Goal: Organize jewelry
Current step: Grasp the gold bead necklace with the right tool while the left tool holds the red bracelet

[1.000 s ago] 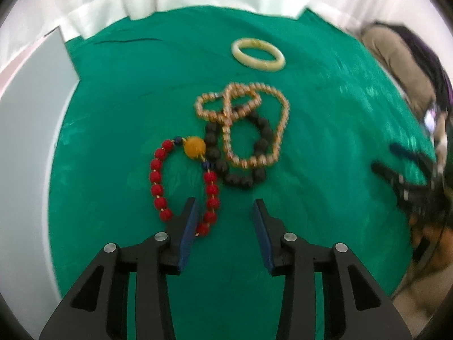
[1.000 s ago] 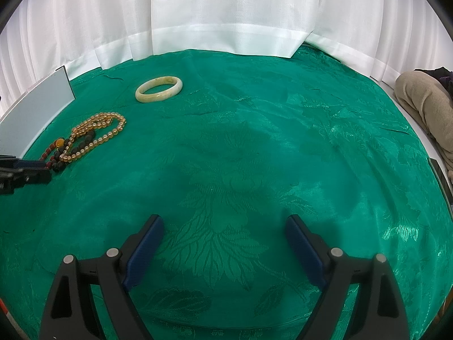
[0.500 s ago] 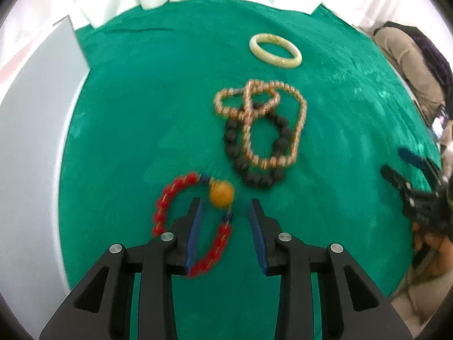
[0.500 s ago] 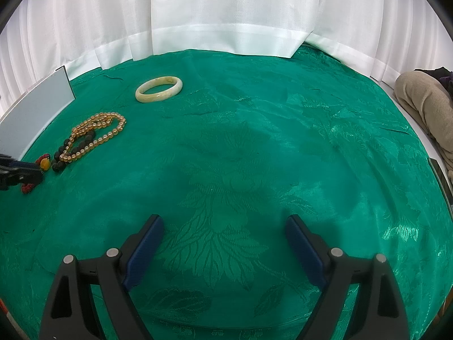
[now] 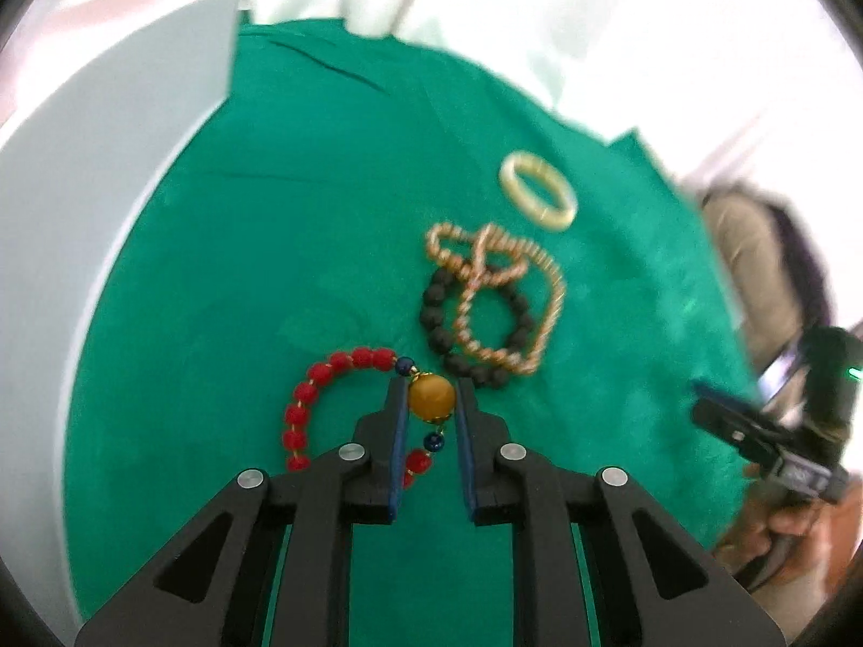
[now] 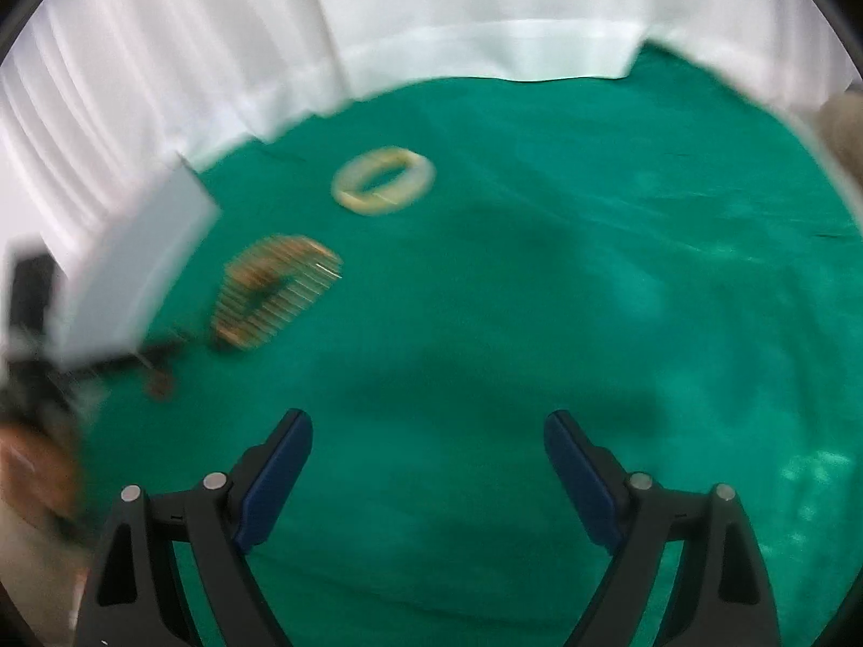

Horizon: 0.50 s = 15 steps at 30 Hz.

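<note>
A red bead bracelet with one big amber bead lies on the green cloth, apart from the other pieces. My left gripper has its jaws closing, and the blue pads touch the amber bead on both sides. Just beyond lie a black bead bracelet and a gold bead string, tangled together. A pale bangle sits farther back. My right gripper hangs open above bare cloth with nothing between its fingers. The right wrist view is blurred; the bangle and gold beads show at its left.
A white board stands along the cloth's left edge. White curtains close off the back. A seated person's legs lie at the right edge. The other gripper, in a hand, shows at the right of the left wrist view.
The red bracelet has been dragged out of the pile toward the left gripper, whose jaws narrowed onto the amber bead as the view rolled. The right gripper rose and swung, blurring its view.
</note>
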Motion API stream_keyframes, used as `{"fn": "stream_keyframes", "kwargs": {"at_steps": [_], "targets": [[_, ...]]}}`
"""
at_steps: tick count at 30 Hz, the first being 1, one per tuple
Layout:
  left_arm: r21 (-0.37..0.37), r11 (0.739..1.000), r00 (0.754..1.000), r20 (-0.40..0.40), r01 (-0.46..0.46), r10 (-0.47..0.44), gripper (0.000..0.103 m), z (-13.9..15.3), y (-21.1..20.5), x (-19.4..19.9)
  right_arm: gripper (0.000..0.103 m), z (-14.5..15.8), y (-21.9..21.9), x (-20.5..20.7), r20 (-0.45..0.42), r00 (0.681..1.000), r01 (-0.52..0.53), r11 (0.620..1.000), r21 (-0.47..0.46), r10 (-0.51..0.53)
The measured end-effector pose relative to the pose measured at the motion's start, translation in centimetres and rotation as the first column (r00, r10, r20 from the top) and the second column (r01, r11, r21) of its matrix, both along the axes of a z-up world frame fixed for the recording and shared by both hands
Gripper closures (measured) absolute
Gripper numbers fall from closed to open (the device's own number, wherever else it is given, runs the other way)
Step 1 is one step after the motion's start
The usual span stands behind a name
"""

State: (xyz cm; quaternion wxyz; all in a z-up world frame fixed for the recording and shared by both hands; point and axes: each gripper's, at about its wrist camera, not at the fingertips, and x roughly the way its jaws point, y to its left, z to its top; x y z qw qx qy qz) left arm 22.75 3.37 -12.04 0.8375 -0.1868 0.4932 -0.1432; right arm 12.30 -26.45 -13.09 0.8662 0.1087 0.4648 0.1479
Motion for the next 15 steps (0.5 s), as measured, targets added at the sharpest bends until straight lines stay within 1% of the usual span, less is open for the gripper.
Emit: {"fn": "stream_keyframes", "kwargs": {"at_steps": [2, 3, 4, 5, 6, 8, 9, 10, 11, 12, 13, 14, 15], "targets": [[-0.077, 0.996, 0.999, 0.021, -0.039, 0.041, 0.088, 1.0, 1.1, -0.9, 0.014, 0.3, 0.7, 2.5, -0.072, 0.997, -0.029, 0.987, 0.157, 0.041], [-0.090, 0.995, 0.998, 0.031, -0.050, 0.053, 0.088, 1.5, 1.5, -1.4, 0.014, 0.2, 1.2, 3.9, -0.111, 0.993, -0.019, 0.976, 0.218, 0.044], [-0.099, 0.993, 0.997, 0.044, -0.056, 0.061, 0.088, 2.1, 1.7, -2.0, 0.014, 0.0, 2.0, 5.9, -0.144, 0.989, -0.002, 0.971, 0.237, 0.037], [-0.108, 0.992, 0.996, 0.057, -0.060, 0.067, 0.088, 2.9, 1.8, -2.5, 0.014, 0.0, 2.9, 7.4, -0.149, 0.988, -0.001, 0.977, 0.214, 0.033], [-0.114, 0.991, 0.995, 0.067, -0.064, 0.072, 0.088, 3.5, 1.9, -2.9, 0.014, 0.0, 4.2, 9.4, -0.139, 0.990, -0.003, 0.988, 0.154, 0.025], [-0.129, 0.989, 0.993, 0.086, -0.071, 0.083, 0.088, 4.6, 2.2, -4.0, 0.014, -0.2, 6.6, 11.9, -0.121, 0.993, -0.009, 0.999, 0.046, 0.014], [-0.135, 0.988, 0.992, 0.089, -0.075, 0.087, 0.088, 5.0, 2.4, -4.5, 0.014, -0.5, 7.8, 12.8, -0.116, 0.993, -0.028, 1.000, 0.012, 0.029], [-0.140, 0.987, 0.992, 0.093, -0.077, 0.091, 0.088, 5.4, 2.5, -5.0, 0.014, -0.9, 9.4, 13.5, -0.118, 0.991, -0.071, 0.997, -0.025, 0.067], [-0.147, 0.986, 0.991, 0.097, -0.077, 0.091, 0.088, 5.9, 2.8, -5.5, 0.018, -1.6, 11.1, 13.9, -0.134, 0.984, -0.126, 0.989, -0.081, 0.114], [-0.150, 0.986, 0.991, 0.099, -0.074, 0.090, 0.088, 6.1, 2.9, -5.9, 0.039, -1.6, 13.1, 13.7, -0.105, 0.982, -0.174, 0.959, -0.222, 0.154], [-0.152, 0.986, 0.991, 0.105, -0.069, 0.086, 0.088, 6.5, 3.1, -6.4, 0.046, -1.5, 14.0, 13.5, -0.084, 0.979, -0.200, 0.942, -0.268, 0.184], [-0.152, 0.986, 0.990, 0.108, -0.068, 0.085, 0.088, 6.8, 3.2, -6.8, 0.097, -1.2, 14.4, 13.5, -0.101, 0.976, -0.214, 0.940, -0.264, 0.194], [-0.155, 0.985, 0.990, 0.111, -0.070, 0.087, 0.088, 7.0, 3.3, -7.3, 0.095, -1.1, 14.0, 13.7, -0.139, 0.977, -0.193, 0.954, -0.231, 0.164]]}}
